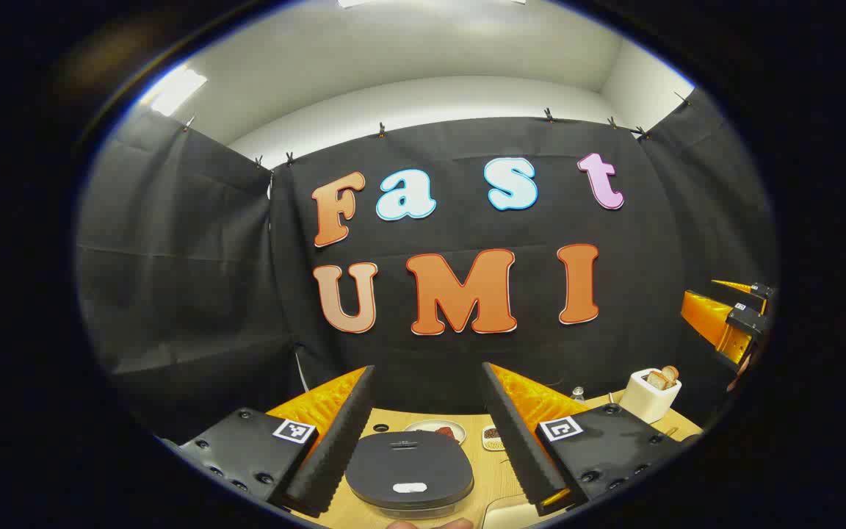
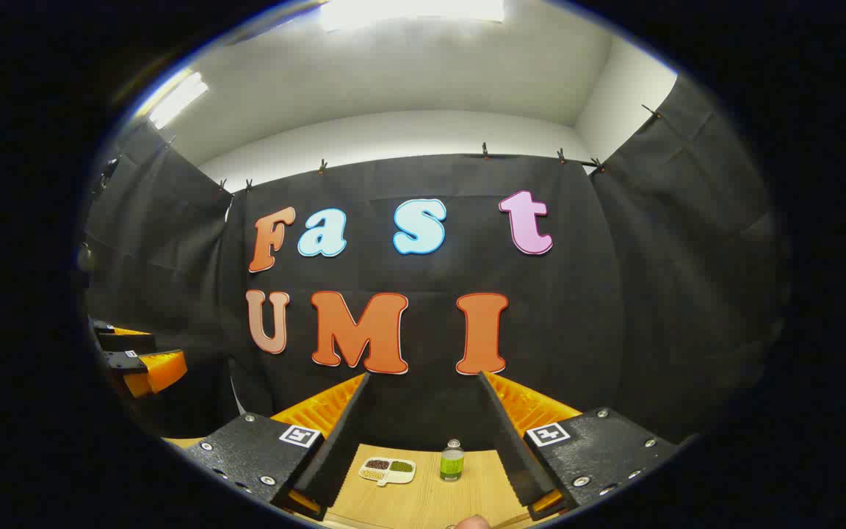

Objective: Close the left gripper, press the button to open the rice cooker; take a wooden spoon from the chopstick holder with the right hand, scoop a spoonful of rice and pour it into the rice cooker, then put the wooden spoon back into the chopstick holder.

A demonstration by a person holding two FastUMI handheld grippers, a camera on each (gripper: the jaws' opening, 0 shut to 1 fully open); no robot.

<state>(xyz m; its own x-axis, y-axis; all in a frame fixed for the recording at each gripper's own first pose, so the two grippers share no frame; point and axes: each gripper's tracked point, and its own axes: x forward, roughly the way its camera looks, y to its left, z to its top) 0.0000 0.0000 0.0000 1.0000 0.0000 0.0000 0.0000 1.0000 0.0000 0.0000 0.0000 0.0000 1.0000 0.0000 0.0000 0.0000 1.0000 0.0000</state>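
Note:
In the left gripper view, the rice cooker (image 1: pixel 408 470) sits low between my fingers, its dark grey lid closed, with a pale button (image 1: pixel 410 487) at the near edge. My left gripper (image 1: pixel 429 367) hovers above and short of it, open and holding nothing. A white chopstick holder (image 1: pixel 649 394) with wooden spoon heads (image 1: pixel 664 378) sticking out stands at the right. The right gripper (image 1: pixel 742 312) hangs in the air beyond it. In the right gripper view, my right gripper (image 2: pixel 423 376) is open and empty above the wooden table (image 2: pixel 430 492). The left gripper (image 2: pixel 133 353) shows far left.
Behind the cooker lie a small plate (image 1: pixel 434 428) and a little dish (image 1: pixel 493 437). Ahead of the right gripper stand a divided dish of grains (image 2: pixel 387 470) and a green bottle (image 2: pixel 452 461). Black cloth walls close the table's far side.

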